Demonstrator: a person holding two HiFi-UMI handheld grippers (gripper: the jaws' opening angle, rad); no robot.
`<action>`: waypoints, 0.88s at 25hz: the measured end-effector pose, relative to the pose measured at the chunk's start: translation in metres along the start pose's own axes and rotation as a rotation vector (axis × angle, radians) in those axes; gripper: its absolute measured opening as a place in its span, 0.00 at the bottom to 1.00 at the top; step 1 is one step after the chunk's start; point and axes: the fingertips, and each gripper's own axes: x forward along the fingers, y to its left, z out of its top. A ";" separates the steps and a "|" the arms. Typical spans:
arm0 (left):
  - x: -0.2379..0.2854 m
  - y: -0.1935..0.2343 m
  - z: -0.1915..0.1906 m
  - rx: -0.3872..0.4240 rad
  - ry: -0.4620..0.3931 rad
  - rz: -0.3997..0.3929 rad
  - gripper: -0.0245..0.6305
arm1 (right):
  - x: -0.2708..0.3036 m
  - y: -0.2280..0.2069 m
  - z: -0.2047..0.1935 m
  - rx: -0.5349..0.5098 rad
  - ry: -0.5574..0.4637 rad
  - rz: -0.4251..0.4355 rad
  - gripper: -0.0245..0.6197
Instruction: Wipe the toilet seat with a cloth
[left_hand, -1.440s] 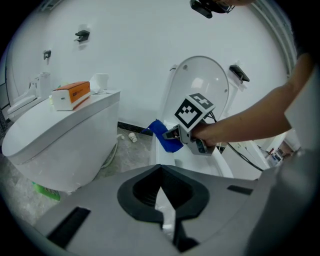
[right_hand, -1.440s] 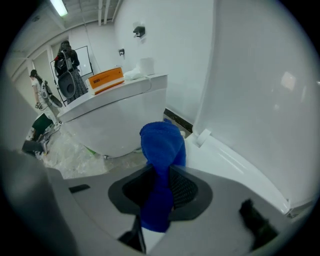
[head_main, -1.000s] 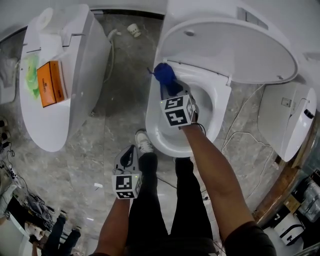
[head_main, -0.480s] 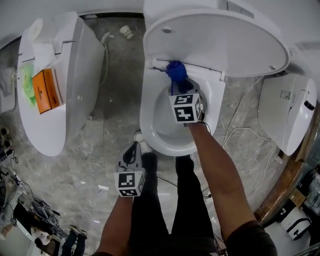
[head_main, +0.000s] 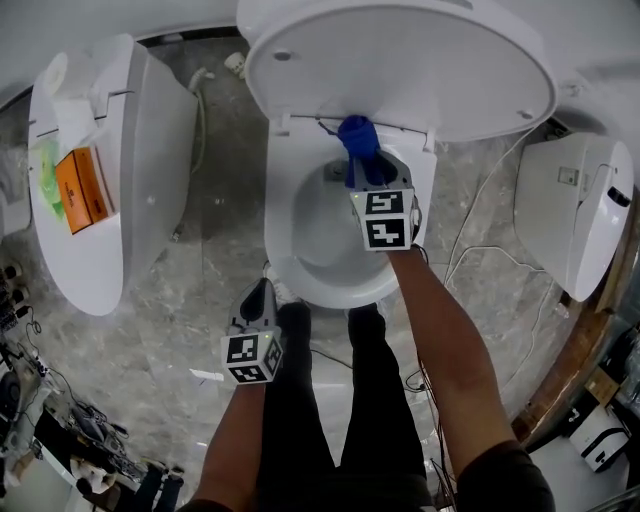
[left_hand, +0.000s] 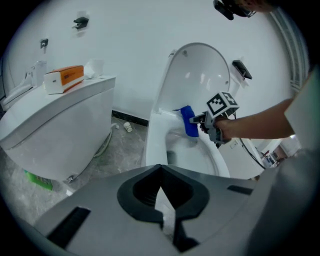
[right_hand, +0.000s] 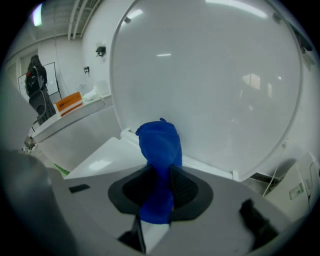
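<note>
Item held: blue cloth (right_hand: 159, 145), pinched in the right tongs (head_main: 366, 172), with its bunched free end standing out past the tips.
Right tongs, state: narrow, clamped on the cloth.
Left tongs (left_hand: 161, 200), state: closed tip to tip, nothing between them.
Toilet seat (head_main: 283, 225): white ring, down, below and ahead of the right tongs. The cloth's end sits at the ring's rear edge by the hinge, just under the raised lid (head_main: 400, 70). Actual contact cannot be confirmed.
Step in hand (judged): wiping the back of the seat near the hinge.
Method: hold the pinch firm so the cloth cannot slip out. Lower until the soft bunch, not the hard tips, bears on the ring. Follow the ring's curve in one sweep, without dipping into the bowl.
Right arm, pose: bare forearm stretched forward over the bowl, marker cube uppermost, tongs aimed at the hinge.
Left arm, pose: held low beside the person's leg (head_main: 300, 400), well apart from the seat, with the tongs pointing forward at the toilet's front over the marble floor (head_main: 200, 250).
</note>
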 end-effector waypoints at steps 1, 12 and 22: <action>0.002 0.002 -0.002 -0.003 0.003 0.003 0.04 | -0.007 0.000 0.008 -0.011 -0.040 0.007 0.18; 0.016 0.010 -0.031 -0.065 0.055 0.027 0.06 | -0.086 -0.007 0.036 -0.072 -0.234 0.033 0.18; 0.043 -0.005 -0.066 -0.317 0.135 -0.119 0.29 | -0.129 0.005 0.047 -0.044 -0.332 0.054 0.18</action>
